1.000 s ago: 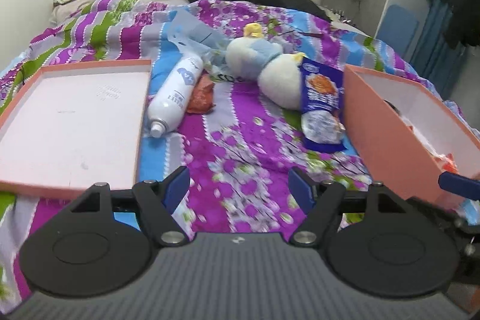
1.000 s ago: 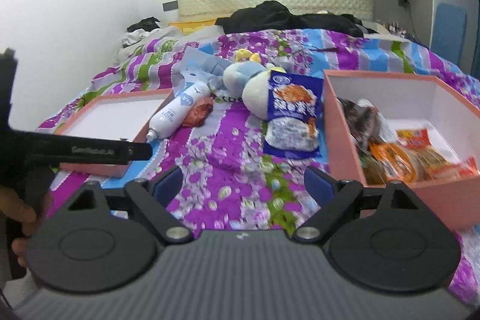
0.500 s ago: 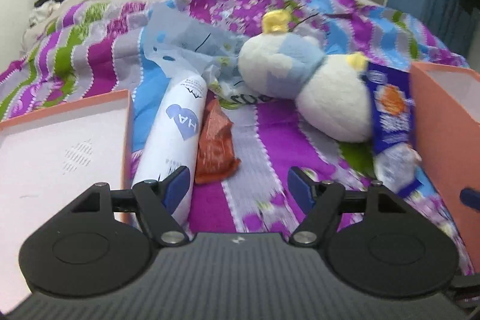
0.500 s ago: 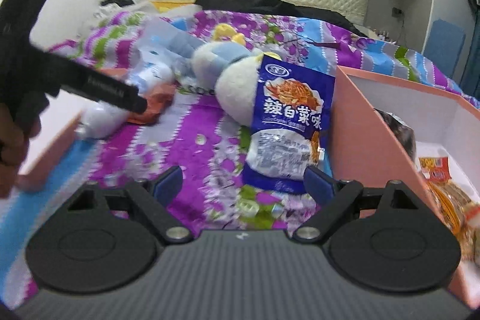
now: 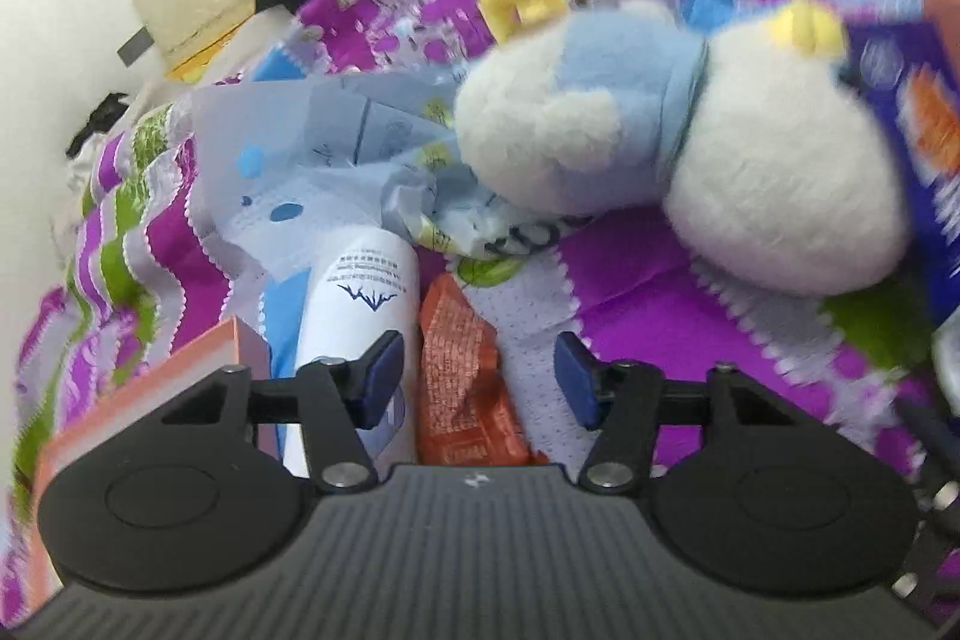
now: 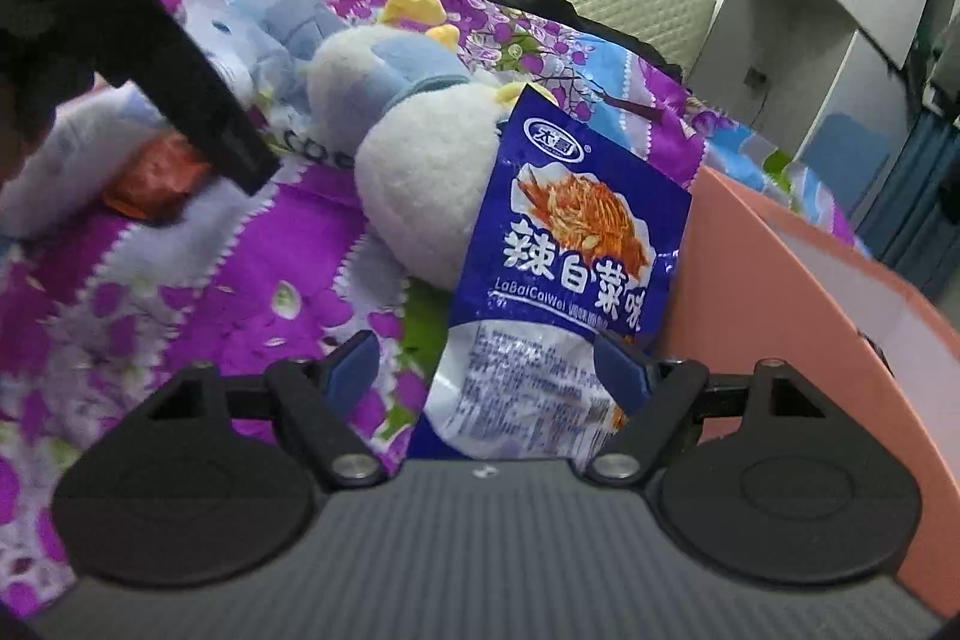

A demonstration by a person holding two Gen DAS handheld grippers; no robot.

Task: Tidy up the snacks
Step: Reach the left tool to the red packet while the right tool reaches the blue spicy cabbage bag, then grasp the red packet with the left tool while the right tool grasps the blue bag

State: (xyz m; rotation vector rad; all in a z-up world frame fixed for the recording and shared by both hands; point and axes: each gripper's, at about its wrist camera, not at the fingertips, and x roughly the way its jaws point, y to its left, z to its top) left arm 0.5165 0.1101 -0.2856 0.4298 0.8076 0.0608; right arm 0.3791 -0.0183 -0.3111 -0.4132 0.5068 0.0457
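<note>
In the left wrist view, the left gripper point(image 5: 477, 379) sits low in the middle of the frame with its fingers apart; they have just been closing in on the orange snack packet point(image 5: 465, 376), which lies between them on the bedspread point(image 5: 678, 334), and the pads do not yet press on it. A white spray bottle point(image 5: 360, 304) lies just beside the packet on its left, close to the left finger, so the grip is best squared on the packet alone, low enough to catch the wrapper without pinching cloth or nudging the bottle. A pink lid point(image 5: 150, 388) shows at the lower left, and a plush toy point(image 5: 690, 148) fills the upper right.

In the right wrist view, the right gripper point(image 6: 486, 370) also has its fingers apart, and they too have just been narrowing. The blue snack bag point(image 6: 570, 274) stands in the centre, propped between the plush toy and the wall of the pink box point(image 6: 750, 292) on the right; its lower edge lies between the fingers, near the right one, unclamped. Shifting a little right would centre the bag before closing.

Only the left wrist view shows the bottle's label and the packet lying between open pads. Only the right wrist view shows the box where snacks likely belong, the bag's whole front, and the left gripper's dark body at upper left, above the orange packet
</note>
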